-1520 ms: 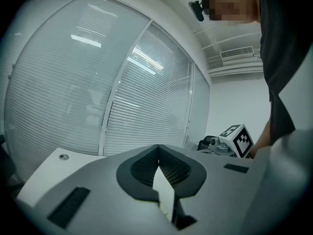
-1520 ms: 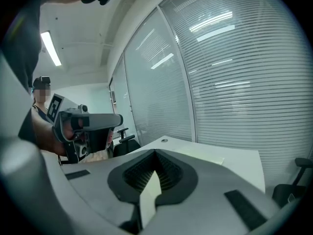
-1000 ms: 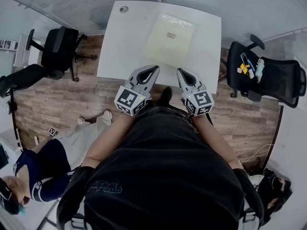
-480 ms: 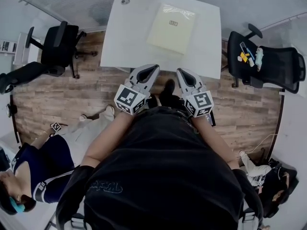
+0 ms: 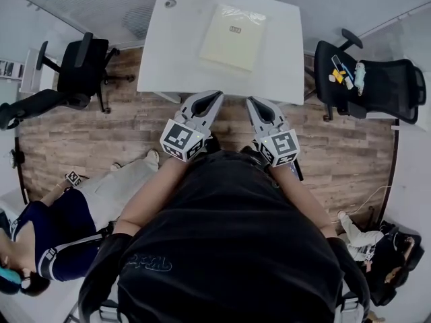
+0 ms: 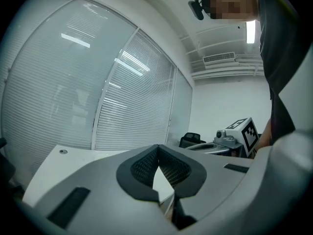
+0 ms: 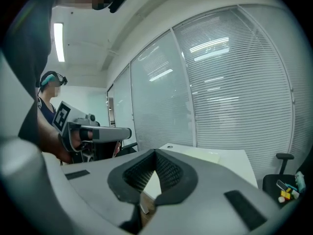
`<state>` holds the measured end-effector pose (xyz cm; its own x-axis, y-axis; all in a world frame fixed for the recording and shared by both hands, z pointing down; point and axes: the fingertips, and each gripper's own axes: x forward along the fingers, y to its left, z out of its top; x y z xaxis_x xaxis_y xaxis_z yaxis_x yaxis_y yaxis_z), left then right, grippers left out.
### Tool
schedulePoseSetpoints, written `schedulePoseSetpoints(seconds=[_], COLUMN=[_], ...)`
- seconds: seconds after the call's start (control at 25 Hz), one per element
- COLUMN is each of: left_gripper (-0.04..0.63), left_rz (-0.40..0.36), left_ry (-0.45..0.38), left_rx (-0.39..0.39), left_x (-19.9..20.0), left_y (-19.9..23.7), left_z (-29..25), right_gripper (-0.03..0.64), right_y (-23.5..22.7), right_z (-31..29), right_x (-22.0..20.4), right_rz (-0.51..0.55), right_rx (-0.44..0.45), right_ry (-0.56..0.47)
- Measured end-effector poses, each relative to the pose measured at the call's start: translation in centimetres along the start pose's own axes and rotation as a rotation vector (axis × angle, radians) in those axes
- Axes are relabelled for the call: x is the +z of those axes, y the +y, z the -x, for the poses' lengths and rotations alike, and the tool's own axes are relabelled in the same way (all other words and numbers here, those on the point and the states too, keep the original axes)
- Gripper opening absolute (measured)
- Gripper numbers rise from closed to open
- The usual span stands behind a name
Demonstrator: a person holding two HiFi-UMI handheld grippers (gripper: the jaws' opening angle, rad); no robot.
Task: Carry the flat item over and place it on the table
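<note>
On the white table [image 5: 168, 59], near its far edge and right of centre, the flat item [image 5: 232, 37] lies in clear wrap. Its small label [image 5: 235, 29] is too small to read. The left gripper [image 5: 215, 97] and the right gripper [image 5: 250, 101] hang short of the table's near edge, over the wooden floor [image 5: 101, 133]. Each has its jaws closed together with nothing between them. The person's dark torso [image 5: 229, 247] hides the floor beneath. Compared with a second ago, table and item sit higher in the head view, while both grippers keep their places.
</note>
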<state>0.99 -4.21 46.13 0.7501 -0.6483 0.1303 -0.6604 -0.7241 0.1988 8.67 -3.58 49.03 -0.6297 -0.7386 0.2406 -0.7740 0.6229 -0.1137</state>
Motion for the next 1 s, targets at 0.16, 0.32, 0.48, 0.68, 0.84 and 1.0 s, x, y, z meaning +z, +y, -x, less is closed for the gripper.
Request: schedulePoseSetpoints(seconds=[0.16,0.32,0.48,0.68,0.84,1.0], left_gripper=[0.014,0.014,0.014,0.013,0.014,0.014], left_rz=[-0.002,-0.001,0.001,0.006,0.015,0.023], left_ry=[-0.014,-0.015,-0.015,-0.021,-0.022,-0.021], left_rx=[0.019,0.027,0.045,0.081,0.109,0.123], left_x=[0.5,0.0,-0.6,-1.3,-2.2,-2.8], left_y=[-2.2,-5.1,-7.9,-10.5,-12.5,-14.2], left_z=[-1.3,-2.1,-2.4,-1.8,-1.3,-0.9], right_gripper=[0.021,0.021,0.021,0.021,0.021,0.021], right_y=[-1.3,-1.9,-2.1,-1.9,-1.7,-1.3], right_z=[2.2,4.8,7.2,9.7,11.6,13.1], right_x=[0.3,0.2,0.0,-0.8,-1.7,-2.2], right_rz=[0.007,0.015,0.031,0.032,0.034,0.036], right_rx=[0.019,0.045,0.077,0.103,0.127,0.143], right_ry=[-0.010,-0.019,-0.029,-0.022,-0.016,-0.011])
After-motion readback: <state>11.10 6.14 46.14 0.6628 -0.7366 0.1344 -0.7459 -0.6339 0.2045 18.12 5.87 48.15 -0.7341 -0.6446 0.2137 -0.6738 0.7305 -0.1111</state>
